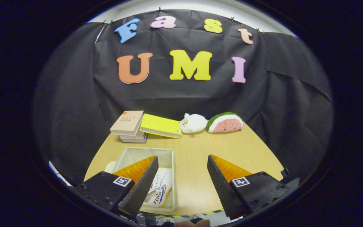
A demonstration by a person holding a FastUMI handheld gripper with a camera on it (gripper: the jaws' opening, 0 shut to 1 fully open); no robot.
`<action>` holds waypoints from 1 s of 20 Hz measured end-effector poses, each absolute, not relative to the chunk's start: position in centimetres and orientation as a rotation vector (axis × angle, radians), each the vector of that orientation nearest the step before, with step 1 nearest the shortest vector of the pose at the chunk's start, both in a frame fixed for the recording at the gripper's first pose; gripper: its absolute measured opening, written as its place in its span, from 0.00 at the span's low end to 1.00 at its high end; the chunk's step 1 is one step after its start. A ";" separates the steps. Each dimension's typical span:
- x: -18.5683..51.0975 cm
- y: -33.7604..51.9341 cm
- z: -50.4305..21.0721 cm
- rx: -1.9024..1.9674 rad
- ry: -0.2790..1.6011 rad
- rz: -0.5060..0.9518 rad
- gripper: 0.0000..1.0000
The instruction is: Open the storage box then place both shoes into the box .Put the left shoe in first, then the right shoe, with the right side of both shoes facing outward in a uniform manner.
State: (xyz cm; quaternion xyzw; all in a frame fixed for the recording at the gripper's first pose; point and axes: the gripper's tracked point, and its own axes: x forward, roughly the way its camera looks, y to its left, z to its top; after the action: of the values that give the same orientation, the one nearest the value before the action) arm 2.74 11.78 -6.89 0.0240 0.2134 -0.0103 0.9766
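A white fabric storage box (165, 154) stands open on the wooden table, partly behind my left finger. Inside it lies a white shoe (160, 189) with red and blue stripes on its side, resting against the box's right wall. Whether a second shoe lies beside it is hidden by the left finger. My gripper (183, 165) hangs above the table's near edge, open, with nothing between its fingers. The box sits under and just ahead of the left finger (143, 186); bare table lies ahead of the right finger (222, 186).
At the table's far side lie a stack of books (128, 124), a yellow book (161, 126) leaning on them, a white plush toy (192, 123) and a watermelon-slice plush (225, 123). Bare tabletop (225, 148) spreads right of the box. A striped tape edge (200, 214) marks the near table border.
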 end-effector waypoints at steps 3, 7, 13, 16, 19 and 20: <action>1.3 10.0 -5.4 0.085 0.346 -0.041 1.00; -0.2 7.6 -5.2 0.089 0.279 -0.079 0.99; -3.9 5.0 -4.9 0.051 0.232 -0.130 0.99; -4.8 4.7 -4.5 0.023 0.210 -0.139 1.00; -5.6 5.4 -4.8 0.036 0.211 -0.121 1.00; -5.9 5.5 -4.8 0.038 0.210 -0.116 1.00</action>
State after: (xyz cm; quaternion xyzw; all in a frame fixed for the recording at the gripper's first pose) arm -5.87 5.52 -4.85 0.0190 0.1048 -0.0579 0.9926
